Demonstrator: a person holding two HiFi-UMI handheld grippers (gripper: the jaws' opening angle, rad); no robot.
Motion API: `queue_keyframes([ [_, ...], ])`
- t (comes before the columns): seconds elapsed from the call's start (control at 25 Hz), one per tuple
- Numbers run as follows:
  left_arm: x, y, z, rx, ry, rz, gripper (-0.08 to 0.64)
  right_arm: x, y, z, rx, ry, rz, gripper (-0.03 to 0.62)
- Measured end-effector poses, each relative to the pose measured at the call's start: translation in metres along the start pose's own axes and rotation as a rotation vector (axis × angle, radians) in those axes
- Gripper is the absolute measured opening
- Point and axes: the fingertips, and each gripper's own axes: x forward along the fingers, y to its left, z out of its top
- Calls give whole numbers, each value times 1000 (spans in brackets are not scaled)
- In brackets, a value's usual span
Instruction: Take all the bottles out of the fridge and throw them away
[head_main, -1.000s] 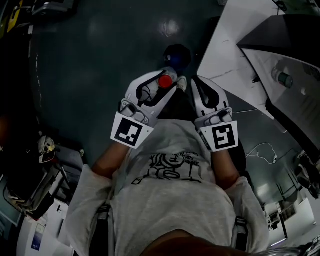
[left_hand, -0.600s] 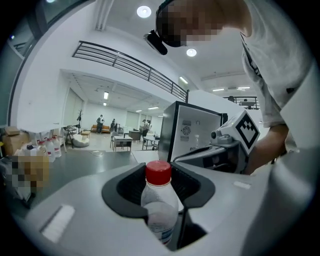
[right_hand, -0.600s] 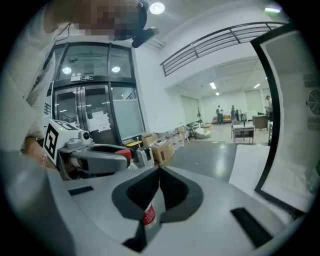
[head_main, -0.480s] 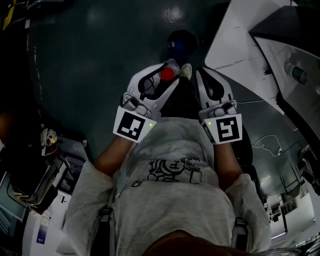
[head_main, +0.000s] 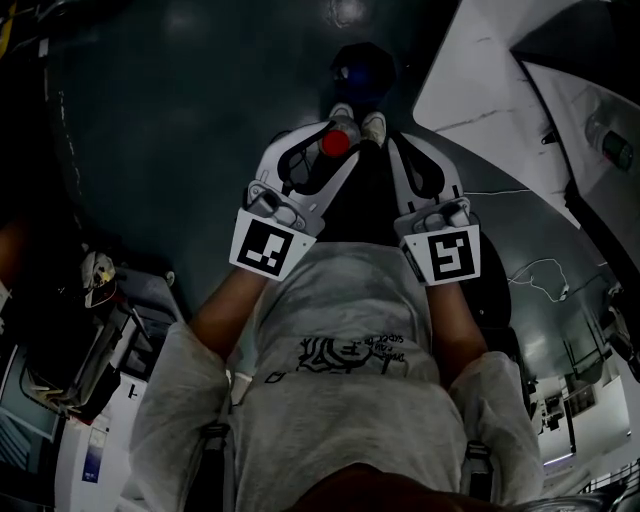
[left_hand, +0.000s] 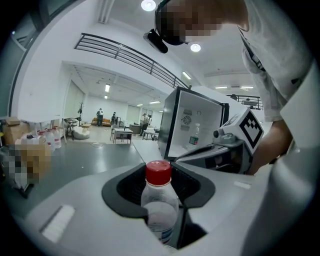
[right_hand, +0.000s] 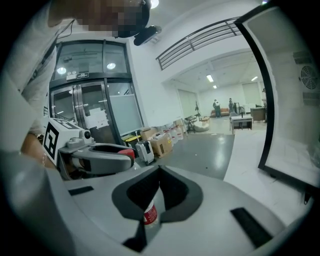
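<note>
My left gripper (head_main: 322, 150) is shut on a clear plastic bottle with a red cap (head_main: 335, 143), held out over the dark floor in front of the person's shoes. In the left gripper view the bottle (left_hand: 159, 210) stands upright between the jaws of my left gripper (left_hand: 161, 175). Beside it my right gripper (head_main: 408, 160) is shut and holds nothing I can make out. Under the closed jaws of my right gripper (right_hand: 159, 172) a small clear piece with a red label (right_hand: 150, 215) shows. The white fridge (head_main: 500, 80) stands open at the right, with another bottle (head_main: 615, 150) in it.
A dark round thing with blue in it (head_main: 362, 68) sits on the floor just beyond the shoes. Boxes and equipment (head_main: 95, 300) crowd the left side. A white cable (head_main: 535, 280) lies on the floor at the right. Cartons (right_hand: 160, 142) line the far wall.
Both grippers have sunk toward the floor together, the left one still gripping the bottle. They now sit closer to the shoes and the dark round thing.
</note>
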Motion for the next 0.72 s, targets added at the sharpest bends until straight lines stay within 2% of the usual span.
queue_keyframes([
  [0.2, 11, 4, -25, -9, 17, 2, 158, 9, -3, -27, -11, 40, 16, 9],
  [0.44, 28, 15, -60, -72, 63, 9, 158, 29, -6, -55, -54, 43, 32, 9],
  [0.72, 50, 27, -89, -43, 59, 9, 158, 51, -9, -88, -54, 62, 36, 9],
])
